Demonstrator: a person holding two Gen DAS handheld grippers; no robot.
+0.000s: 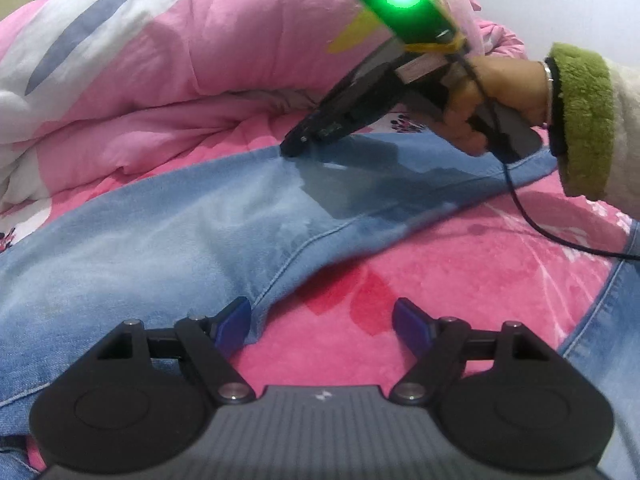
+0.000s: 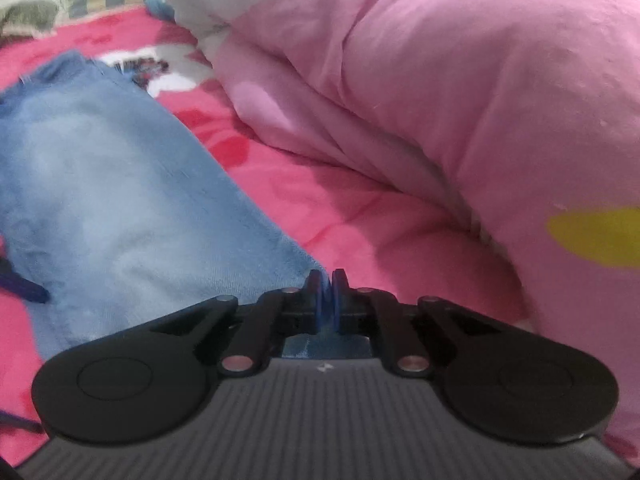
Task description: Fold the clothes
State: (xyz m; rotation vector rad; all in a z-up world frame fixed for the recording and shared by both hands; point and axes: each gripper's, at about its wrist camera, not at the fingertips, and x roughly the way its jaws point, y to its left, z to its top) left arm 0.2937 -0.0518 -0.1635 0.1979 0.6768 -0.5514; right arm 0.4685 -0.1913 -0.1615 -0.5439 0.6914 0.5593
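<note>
Nearest me, the left tool (image 1: 322, 322) is hovering with its blue pads spread wide over the pink floral bedspread (image 1: 440, 280), gripping nothing. At one o'clock, the right tool (image 1: 290, 148) is pinching the far edge of the faded blue denim jeans (image 1: 140, 240), which are lying mostly flat on the bed. Beyond, the pink quilt (image 1: 220, 40) is piled up. Folding is barely starting, I'd judge.

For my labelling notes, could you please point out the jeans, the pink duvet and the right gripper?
jeans (image 1: 132, 240): left wrist view, on the faded leg panel.
pink duvet (image 2: 460, 80): right wrist view, on its bulging side.
right gripper (image 2: 328, 292): right wrist view, between the fingertips.
</note>
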